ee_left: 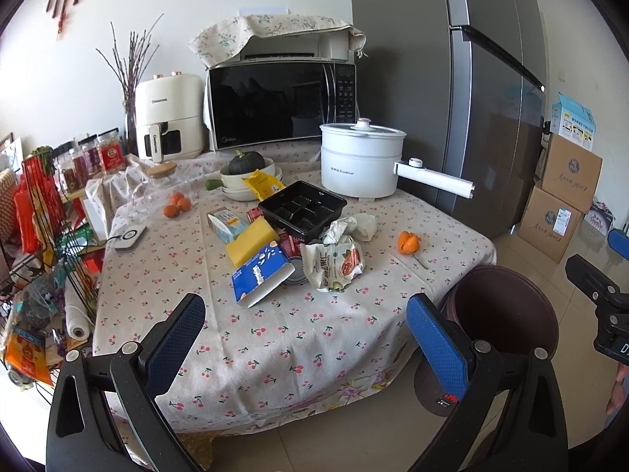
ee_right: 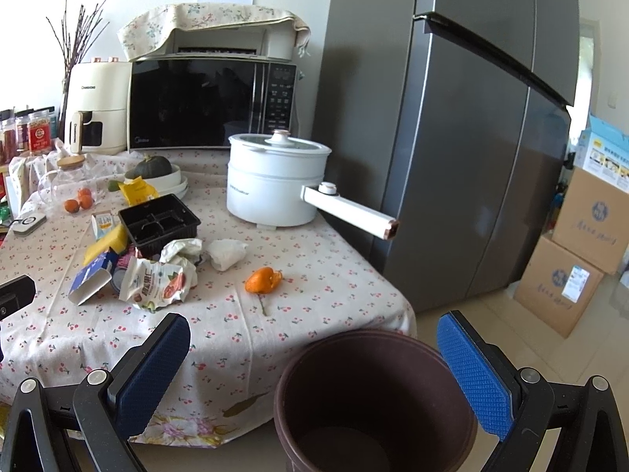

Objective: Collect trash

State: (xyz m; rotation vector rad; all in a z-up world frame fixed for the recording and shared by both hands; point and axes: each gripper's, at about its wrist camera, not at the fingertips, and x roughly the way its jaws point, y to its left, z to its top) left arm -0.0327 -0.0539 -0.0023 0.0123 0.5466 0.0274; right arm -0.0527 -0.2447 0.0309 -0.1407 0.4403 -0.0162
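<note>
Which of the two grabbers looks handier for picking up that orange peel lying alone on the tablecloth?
Probably the right gripper: open, it faces the orange peel and the brown bin. The left gripper, also open, faces the wrapper pile.

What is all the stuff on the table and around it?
Bin: one, dark brown, on the floor at the table's near corner.
Orange peel: one, orange, alone on the cloth.
Tissue: one crumpled, white, beside the tray.
Snack bag: one, white and red, in the pile.
Carton: one, blue, lying on its side.
Sponge: one, yellow, in the pile.
Tray: one, black, empty.
Pot: one, white, long handle.
Microwave: one, black, at the back.
Air fryer: one, cream.
Fridge: one, grey.
Boxes: two stacked, brown, on the floor.
Left gripper: jaws open.
Right gripper: jaws open, above the bin.
</note>
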